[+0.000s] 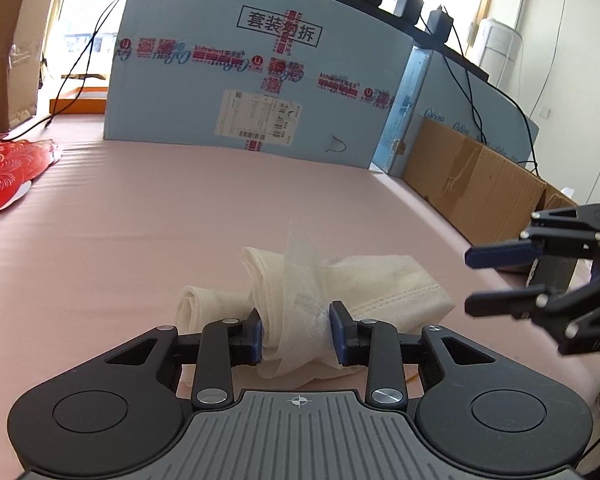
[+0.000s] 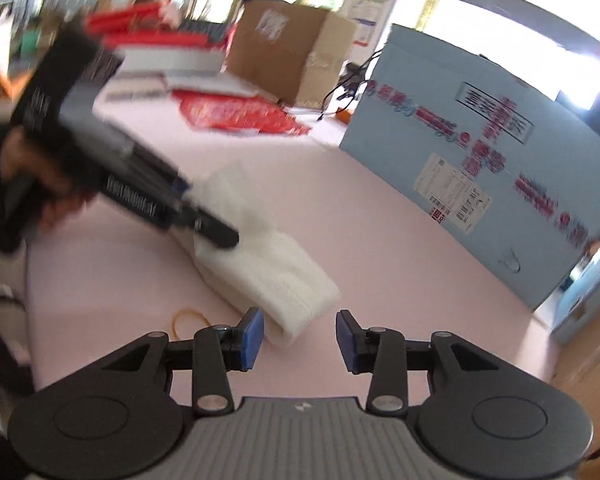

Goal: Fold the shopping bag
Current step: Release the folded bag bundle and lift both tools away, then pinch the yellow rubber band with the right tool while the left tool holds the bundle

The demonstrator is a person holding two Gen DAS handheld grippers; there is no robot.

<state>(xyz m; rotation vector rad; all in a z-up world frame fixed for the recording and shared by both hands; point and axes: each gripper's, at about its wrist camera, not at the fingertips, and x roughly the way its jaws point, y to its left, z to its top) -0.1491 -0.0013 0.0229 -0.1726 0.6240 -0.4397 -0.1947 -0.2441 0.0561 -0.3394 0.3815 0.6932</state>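
Observation:
The white non-woven shopping bag (image 1: 380,280) lies rolled into a bundle on the pink table cover (image 1: 140,220). My left gripper (image 1: 297,336) is shut on the bundle's twisted middle, its blue pads pressing the fabric from both sides. In the right wrist view the same bag (image 2: 276,276) runs from the left gripper (image 2: 204,212) toward the camera. My right gripper (image 2: 300,336) hangs open above the table, with nothing between its pads; the bag's near end sits just beyond its left pad. In the left wrist view, the right gripper (image 1: 470,282) hovers to the right, clear of the bag.
A big light-blue carton (image 1: 240,80) stands across the back of the table. Flattened brown cardboard (image 1: 480,188) lines the right edge. Red patterned bags (image 1: 4,168) lie at the far left. A yellow rubber band (image 2: 188,322) lies near the bag. A brown box (image 2: 288,64) stands behind.

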